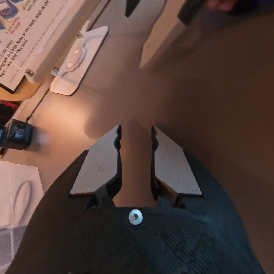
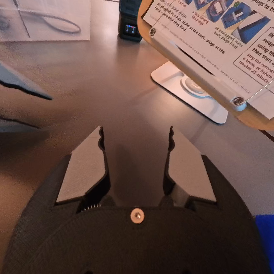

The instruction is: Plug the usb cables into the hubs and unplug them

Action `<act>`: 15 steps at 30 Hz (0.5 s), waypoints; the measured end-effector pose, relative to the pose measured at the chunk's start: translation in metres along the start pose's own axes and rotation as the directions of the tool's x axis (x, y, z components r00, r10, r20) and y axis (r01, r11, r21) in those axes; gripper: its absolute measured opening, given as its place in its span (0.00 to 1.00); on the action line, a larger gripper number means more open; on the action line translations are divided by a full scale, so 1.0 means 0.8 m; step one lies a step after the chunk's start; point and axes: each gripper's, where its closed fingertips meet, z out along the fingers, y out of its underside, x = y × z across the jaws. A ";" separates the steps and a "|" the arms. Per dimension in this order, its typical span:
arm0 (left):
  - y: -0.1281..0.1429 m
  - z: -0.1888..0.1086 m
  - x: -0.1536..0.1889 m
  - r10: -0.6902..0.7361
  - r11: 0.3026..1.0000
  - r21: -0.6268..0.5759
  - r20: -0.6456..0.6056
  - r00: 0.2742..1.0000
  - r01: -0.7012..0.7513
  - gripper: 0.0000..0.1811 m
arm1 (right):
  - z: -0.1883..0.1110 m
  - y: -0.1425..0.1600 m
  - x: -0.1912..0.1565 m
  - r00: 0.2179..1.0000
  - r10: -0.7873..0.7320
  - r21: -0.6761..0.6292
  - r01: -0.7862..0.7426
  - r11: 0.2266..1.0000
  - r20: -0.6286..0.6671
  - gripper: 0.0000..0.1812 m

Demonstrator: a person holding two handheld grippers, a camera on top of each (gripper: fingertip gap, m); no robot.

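USB cables and hubs are not visible in either view. My left tongs [image 1: 136, 129] and right tongs [image 2: 136, 130] hang released and empty above the bare worktop [image 2: 118, 92]. Swinging carelessly, I could knock the nearby instruction sheet stand [image 2: 191, 94].

Each camera sits just behind its own tongs, looking forward and down at the table [image 1: 148, 92] from close above. Both views take in the white stand base [image 1: 83, 62] [image 2: 192, 94] and the small black device [image 1: 17, 133] [image 2: 129, 25] near it, seen from different angles.
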 end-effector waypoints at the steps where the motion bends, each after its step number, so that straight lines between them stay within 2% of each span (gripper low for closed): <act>1: 0.006 -0.013 0.012 -0.007 1.000 -0.001 -0.039 0.999 0.007 0.22 | -0.004 0.002 -0.006 1.000 -0.005 -0.013 0.005 1.000 0.002 0.47; 4: 0.028 -0.057 0.038 -0.116 0.993 -0.025 -0.162 0.980 0.114 0.38 | -0.028 0.003 -0.029 1.000 -0.018 -0.019 0.017 1.000 0.000 0.47; 5: 0.039 -0.073 0.038 -0.151 0.989 -0.039 -0.166 0.975 0.146 0.41 | -0.040 0.001 -0.038 1.000 -0.013 -0.003 0.013 1.000 0.002 0.47; 9: 0.073 -0.150 -0.013 -0.201 0.979 -0.004 0.029 0.979 0.201 0.45 | -0.105 0.008 -0.064 0.999 0.028 0.011 -0.027 1.000 -0.032 0.46; 11: 0.088 -0.188 -0.041 -0.293 0.956 0.027 0.094 0.951 0.292 0.50 | -0.149 0.018 -0.062 0.995 0.026 -0.008 -0.026 1.000 -0.094 0.43; 13: 0.111 -0.214 -0.066 -0.387 0.922 0.046 0.138 0.912 0.384 0.55 | -0.201 0.015 -0.048 0.984 0.058 0.033 -0.053 0.998 -0.167 0.37; 15: 0.128 -0.225 -0.076 -0.416 0.909 0.061 0.112 0.902 0.412 0.36 | -0.249 0.022 -0.023 0.962 0.137 0.034 -0.133 0.991 -0.236 0.40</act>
